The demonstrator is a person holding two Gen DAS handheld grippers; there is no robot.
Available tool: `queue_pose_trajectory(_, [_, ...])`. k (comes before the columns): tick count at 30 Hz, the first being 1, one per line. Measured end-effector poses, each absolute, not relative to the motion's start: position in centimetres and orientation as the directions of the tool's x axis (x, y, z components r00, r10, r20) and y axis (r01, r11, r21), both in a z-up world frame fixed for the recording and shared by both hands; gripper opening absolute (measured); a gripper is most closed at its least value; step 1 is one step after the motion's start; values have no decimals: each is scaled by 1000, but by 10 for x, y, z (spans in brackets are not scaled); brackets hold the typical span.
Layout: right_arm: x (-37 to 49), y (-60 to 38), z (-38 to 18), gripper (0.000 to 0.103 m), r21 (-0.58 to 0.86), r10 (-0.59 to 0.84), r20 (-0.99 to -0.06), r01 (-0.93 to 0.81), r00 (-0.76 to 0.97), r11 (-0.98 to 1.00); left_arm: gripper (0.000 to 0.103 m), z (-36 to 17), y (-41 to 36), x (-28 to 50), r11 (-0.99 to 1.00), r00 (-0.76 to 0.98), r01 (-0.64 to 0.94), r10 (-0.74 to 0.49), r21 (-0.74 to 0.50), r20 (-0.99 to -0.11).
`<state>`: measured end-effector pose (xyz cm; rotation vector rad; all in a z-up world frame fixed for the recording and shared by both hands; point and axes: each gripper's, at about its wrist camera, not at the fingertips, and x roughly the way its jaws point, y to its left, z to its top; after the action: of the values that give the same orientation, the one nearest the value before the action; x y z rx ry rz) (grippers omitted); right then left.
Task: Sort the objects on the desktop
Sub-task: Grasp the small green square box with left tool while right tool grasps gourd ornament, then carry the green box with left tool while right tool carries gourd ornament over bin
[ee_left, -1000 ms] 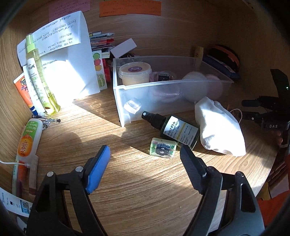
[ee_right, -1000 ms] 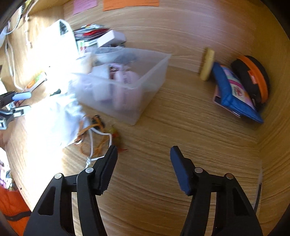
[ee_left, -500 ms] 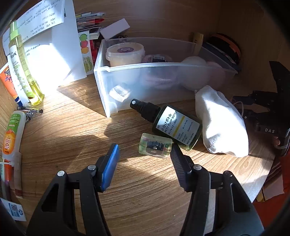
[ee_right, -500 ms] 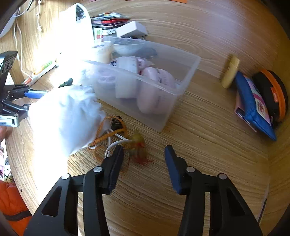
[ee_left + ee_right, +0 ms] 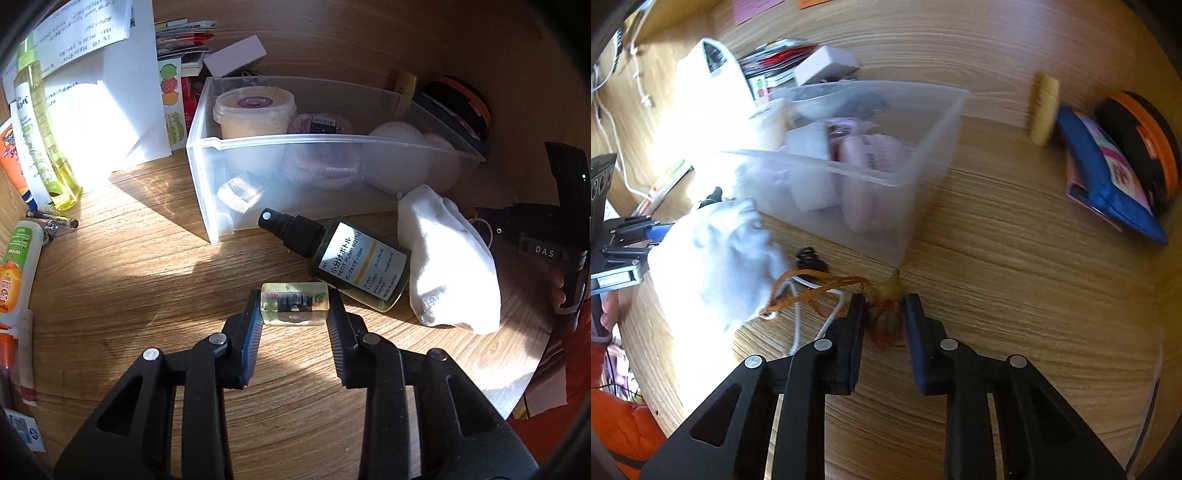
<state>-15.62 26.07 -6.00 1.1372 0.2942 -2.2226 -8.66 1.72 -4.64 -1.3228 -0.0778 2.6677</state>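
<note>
My left gripper (image 5: pixel 294 306) is shut on a small clear resin block (image 5: pixel 294 304) that rests on the wooden desk. A dark pump bottle (image 5: pixel 347 260) lies just beyond it, beside a white cloth pouch (image 5: pixel 448 262). My right gripper (image 5: pixel 884 317) has closed around a small yellow-green charm with a red tassel (image 5: pixel 886 312) on an orange cord (image 5: pixel 820 290); both pads touch the charm. The clear plastic bin (image 5: pixel 332 138) holds a yellow tub, pink rolls and a wrapped block. It also shows in the right wrist view (image 5: pixel 916 206).
At left, a yellow spray bottle (image 5: pixel 40 129), papers (image 5: pixel 96 103) and tubes (image 5: pixel 16 273). At right, a blue pouch (image 5: pixel 1108 184), an orange-black case (image 5: pixel 1145 147) and a yellow eraser-like piece (image 5: pixel 1043 109). The white pouch (image 5: pixel 713 254) lies left of the charm.
Both grippers moved forward and closed: the left onto the resin block, the right around the tasselled charm.
</note>
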Motion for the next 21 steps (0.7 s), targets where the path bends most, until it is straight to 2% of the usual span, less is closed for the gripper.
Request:
queue_pose_trajectory(11, [-143, 286, -38, 18, 57, -419, -749, 580, -513, -813, 33, -30, 7, -81, -985, -645, -68, 164, -158, -746])
queue_pose_trajectory(21, [-136, 295, -1, 18, 50, -435, -673, 549, -598, -834, 33, -12, 7, -72, -984, -702, -67, 165, -166, -693])
